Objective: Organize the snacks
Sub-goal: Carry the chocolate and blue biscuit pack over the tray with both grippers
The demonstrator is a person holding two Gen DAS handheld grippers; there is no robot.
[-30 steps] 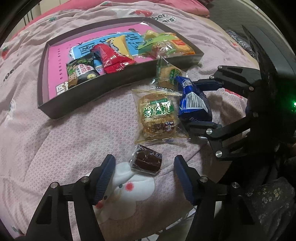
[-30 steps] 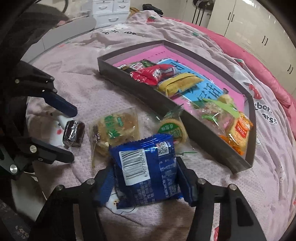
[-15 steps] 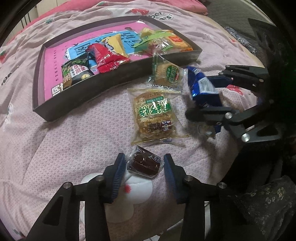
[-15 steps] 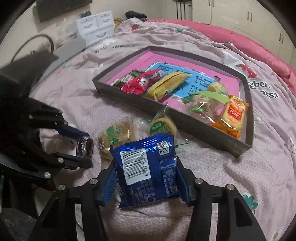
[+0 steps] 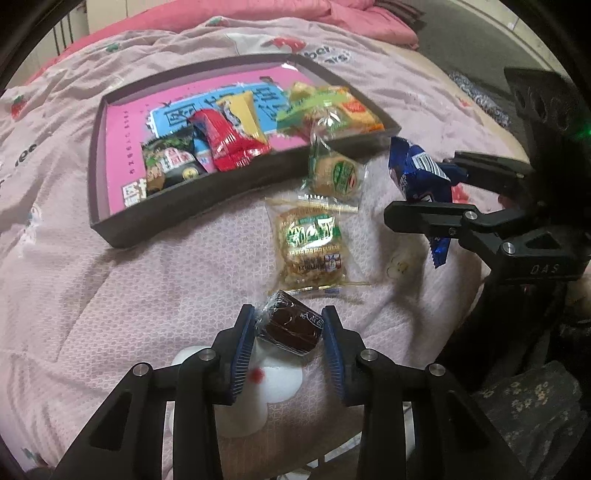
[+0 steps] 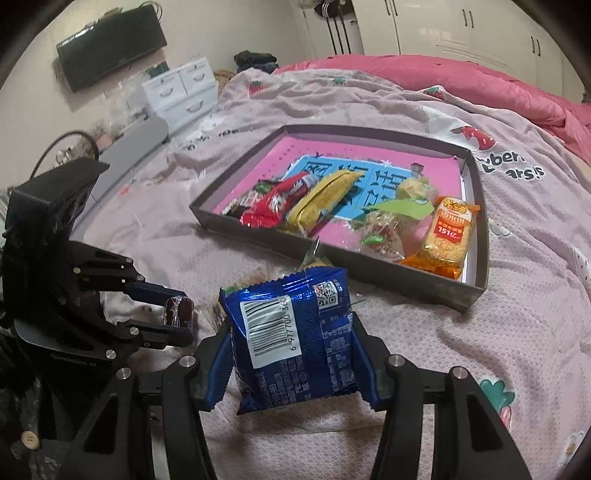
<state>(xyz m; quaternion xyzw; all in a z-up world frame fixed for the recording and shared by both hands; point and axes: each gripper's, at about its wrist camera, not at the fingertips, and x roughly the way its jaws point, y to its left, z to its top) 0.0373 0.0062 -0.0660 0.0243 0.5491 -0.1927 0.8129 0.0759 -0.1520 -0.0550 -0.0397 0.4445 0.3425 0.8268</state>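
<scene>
A dark tray [image 5: 155, 221] with a pink floor lies on the bed and holds several snack packs; it also shows in the right wrist view [image 6: 476, 236]. My left gripper [image 5: 288, 332] is shut on a small brown wrapped candy [image 5: 291, 326], just above the quilt. My right gripper [image 6: 291, 354] is shut on a blue snack bag [image 6: 291, 332] and holds it above the bed; the bag also shows in the left wrist view [image 5: 417, 177]. A clear cracker pack [image 5: 310, 247] and a round green-label pack [image 5: 336, 173] lie between the candy and the tray.
The pink quilt [image 5: 92, 314] covers the bed. White drawers [image 6: 181, 92] and a dark wall screen [image 6: 110, 48] stand at the back left, cupboards [image 6: 461, 29] behind the bed.
My left gripper has closed on the brown candy and raised it a little. My right gripper has lifted the blue bag higher off the quilt.
</scene>
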